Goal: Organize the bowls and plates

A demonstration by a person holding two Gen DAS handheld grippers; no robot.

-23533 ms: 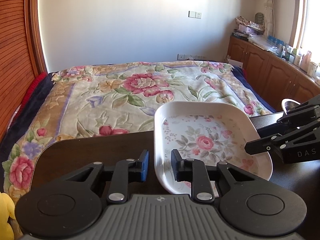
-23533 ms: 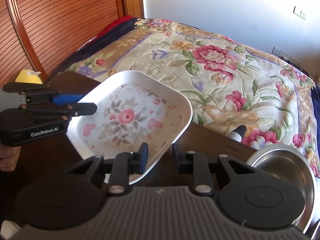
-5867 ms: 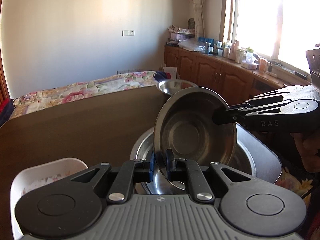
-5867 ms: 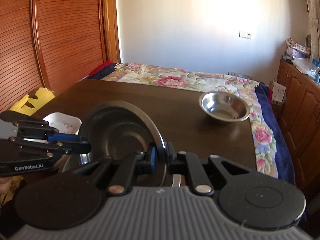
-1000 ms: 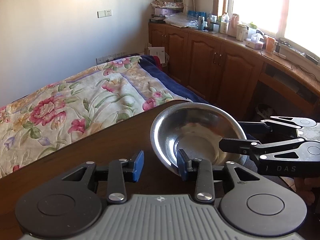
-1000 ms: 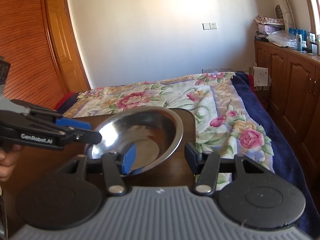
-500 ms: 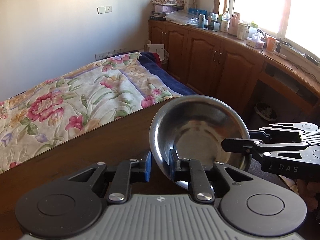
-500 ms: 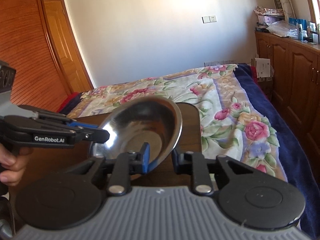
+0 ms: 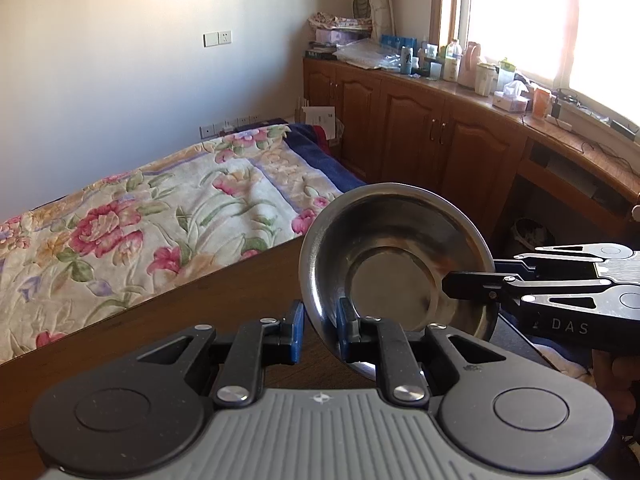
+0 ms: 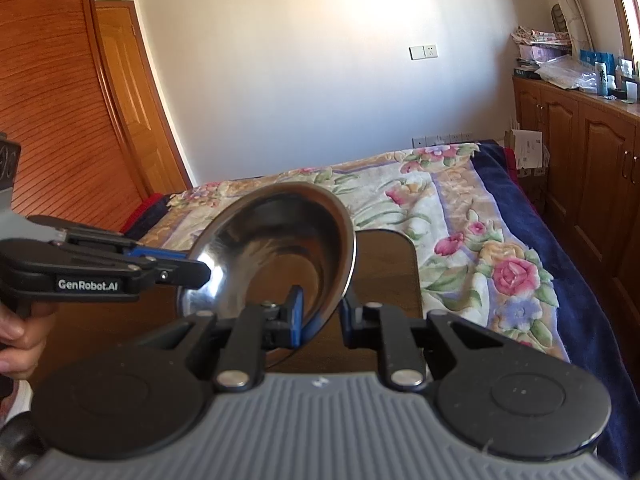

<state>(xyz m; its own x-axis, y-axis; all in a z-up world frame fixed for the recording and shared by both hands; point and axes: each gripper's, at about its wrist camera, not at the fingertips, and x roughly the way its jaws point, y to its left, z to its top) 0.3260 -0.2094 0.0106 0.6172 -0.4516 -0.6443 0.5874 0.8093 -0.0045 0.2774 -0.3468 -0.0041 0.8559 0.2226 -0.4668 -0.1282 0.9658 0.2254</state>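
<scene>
**Steel bowl lifted off the table between two handheld grippers**

A round stainless steel bowl (image 9: 394,264) sits at centre frame in the left wrist view, tilted steeply so its hollow faces the camera. The black left gripper with blue pads (image 9: 319,326) is clenched on the bowl's lower left rim, one finger outside the wall and one inside. From the right edge of the frame the black right gripper marked DAS (image 9: 468,282) reaches in and pinches the opposite rim.

In the right wrist view the same bowl (image 10: 280,248) fills the centre, with the right gripper (image 10: 320,314) clamped on its lower right rim and the left gripper (image 10: 192,272) entering from the left. A person's hand (image 10: 18,336) shows at the lower left edge.

The dark brown wooden table (image 9: 224,300) lies below the bowl; its far edge crosses the middle of the frame, and the top in view is bare. Beyond that edge is a bed with a floral quilt (image 9: 160,216), and brown wooden cabinets (image 9: 432,140) run along the right side under the window.

Compared with half a second ago, the bowl is raised higher and tipped more upright; a second ago both grippers were open around it.
</scene>
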